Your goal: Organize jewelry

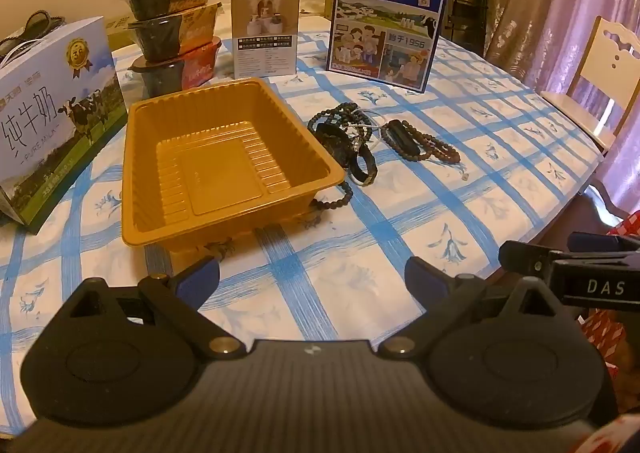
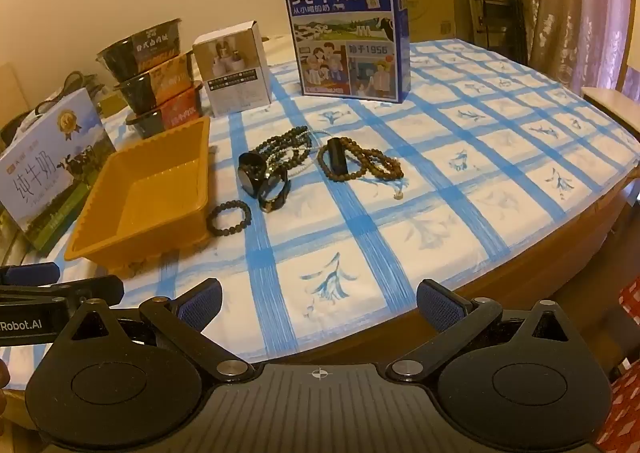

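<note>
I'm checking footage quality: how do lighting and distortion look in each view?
Left wrist view: dim warm cast, fisheye bends the tablecloth lines, dark corners. Right wrist view: same amber tint, table edge curves, tray and bracelets fairly sharp.

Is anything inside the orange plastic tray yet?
Nothing: the orange ribbed plastic tray shows a bare floor in the left wrist view. The right wrist view hides part of its floor behind the near wall. The dark bead bracelets lie outside on the checked tablecloth.
</note>
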Demonstrator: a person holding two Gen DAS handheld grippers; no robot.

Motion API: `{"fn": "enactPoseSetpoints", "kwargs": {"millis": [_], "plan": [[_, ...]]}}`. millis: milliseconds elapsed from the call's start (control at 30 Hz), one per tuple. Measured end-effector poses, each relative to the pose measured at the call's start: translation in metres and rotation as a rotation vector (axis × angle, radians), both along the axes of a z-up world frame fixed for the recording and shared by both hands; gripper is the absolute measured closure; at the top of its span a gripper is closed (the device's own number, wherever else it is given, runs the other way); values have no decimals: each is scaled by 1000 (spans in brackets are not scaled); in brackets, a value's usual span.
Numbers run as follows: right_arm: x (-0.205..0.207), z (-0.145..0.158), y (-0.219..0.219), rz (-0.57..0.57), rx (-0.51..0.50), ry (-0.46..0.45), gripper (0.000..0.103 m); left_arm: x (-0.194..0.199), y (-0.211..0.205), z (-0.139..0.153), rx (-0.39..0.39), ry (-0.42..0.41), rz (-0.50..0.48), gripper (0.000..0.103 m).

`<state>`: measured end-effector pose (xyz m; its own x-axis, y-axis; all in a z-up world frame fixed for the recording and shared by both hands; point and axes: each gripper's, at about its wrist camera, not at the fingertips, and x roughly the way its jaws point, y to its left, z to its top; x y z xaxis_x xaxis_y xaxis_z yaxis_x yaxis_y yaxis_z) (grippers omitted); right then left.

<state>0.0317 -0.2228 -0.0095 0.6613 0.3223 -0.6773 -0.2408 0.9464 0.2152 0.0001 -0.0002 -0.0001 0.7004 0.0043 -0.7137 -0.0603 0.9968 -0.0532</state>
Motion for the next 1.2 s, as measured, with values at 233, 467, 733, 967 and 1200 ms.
{"fn": "enactPoseSetpoints", "kwargs": {"millis": [233, 467, 733, 967, 1200], "plan": [[1, 2, 2, -3, -8, -5, 0, 0, -1, 0, -4, -2, 0, 4], [1, 3, 2, -1, -6, -6, 0, 0, 0, 0, -8, -1, 2, 4], [1, -1, 1, -2, -7, -7, 0, 0, 0, 0, -9, -1, 2, 4], [2, 4, 4, -2, -10, -9, 0, 0, 0, 0, -8, -1, 3, 4], [2, 4, 6, -1, -14, -12, 0, 0, 0, 0, -10, -1, 4, 4]]}}
